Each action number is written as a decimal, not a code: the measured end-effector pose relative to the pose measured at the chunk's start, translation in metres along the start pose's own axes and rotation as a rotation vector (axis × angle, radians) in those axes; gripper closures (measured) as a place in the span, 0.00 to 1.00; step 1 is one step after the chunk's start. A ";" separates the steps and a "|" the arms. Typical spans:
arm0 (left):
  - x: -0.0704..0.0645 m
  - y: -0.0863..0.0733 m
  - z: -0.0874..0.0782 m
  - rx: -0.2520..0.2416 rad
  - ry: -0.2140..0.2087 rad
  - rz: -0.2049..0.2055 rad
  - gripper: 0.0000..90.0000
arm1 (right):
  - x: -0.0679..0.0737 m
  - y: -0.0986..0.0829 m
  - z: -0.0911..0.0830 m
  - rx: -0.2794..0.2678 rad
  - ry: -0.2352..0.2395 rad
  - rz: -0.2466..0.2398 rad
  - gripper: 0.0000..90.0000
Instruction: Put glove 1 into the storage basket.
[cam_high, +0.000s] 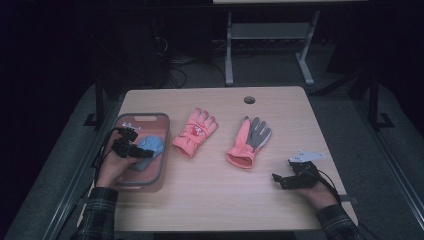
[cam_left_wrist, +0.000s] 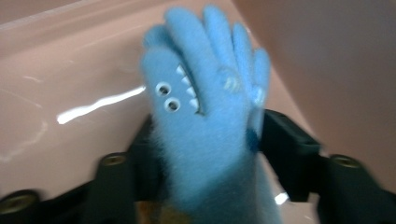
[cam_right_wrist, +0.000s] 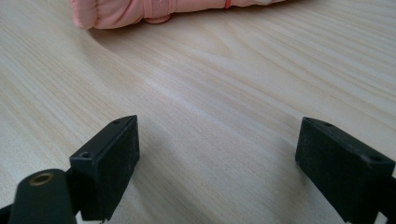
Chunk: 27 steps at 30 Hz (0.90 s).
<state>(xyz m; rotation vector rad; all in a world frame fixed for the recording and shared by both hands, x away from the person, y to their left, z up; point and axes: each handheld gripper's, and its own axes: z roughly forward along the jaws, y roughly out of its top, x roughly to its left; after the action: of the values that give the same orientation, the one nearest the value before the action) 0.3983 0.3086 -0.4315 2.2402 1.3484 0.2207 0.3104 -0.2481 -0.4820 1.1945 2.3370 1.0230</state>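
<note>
the left gripper (cam_high: 131, 146) pinches the soft, light blue glove (cam_left_wrist: 205, 107) at its cuff; the right gripper (cam_high: 281, 180) rests wide open, empty.

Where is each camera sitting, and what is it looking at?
High view: above the person's side, looking forward and down on the table; both forearms and hands show.
Left gripper view: rides the left tongs, looking along them into the pink bin; black jaws clamp the blue glove.
Right gripper view: rides the right tongs, low over the table, facing a pink glove; jaws apart.
Shared: the blue glove also shows from above, in the bin.
</note>
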 end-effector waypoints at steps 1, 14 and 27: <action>0.000 0.000 -0.001 -0.004 0.014 -0.001 0.36 | 0.000 0.000 0.000 0.000 0.000 0.000 0.15; -0.012 0.010 -0.036 -0.136 0.034 0.019 0.23 | 0.000 0.000 0.000 0.000 0.000 0.000 0.15; -0.060 0.027 -0.056 -0.228 -0.110 0.104 0.18 | 0.000 0.000 0.000 0.000 0.000 0.000 0.15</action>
<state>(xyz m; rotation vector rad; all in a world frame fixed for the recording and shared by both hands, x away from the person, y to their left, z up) 0.3680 0.2655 -0.3630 2.0997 1.0928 0.2693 0.3104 -0.2481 -0.4820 1.1952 2.3368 1.0226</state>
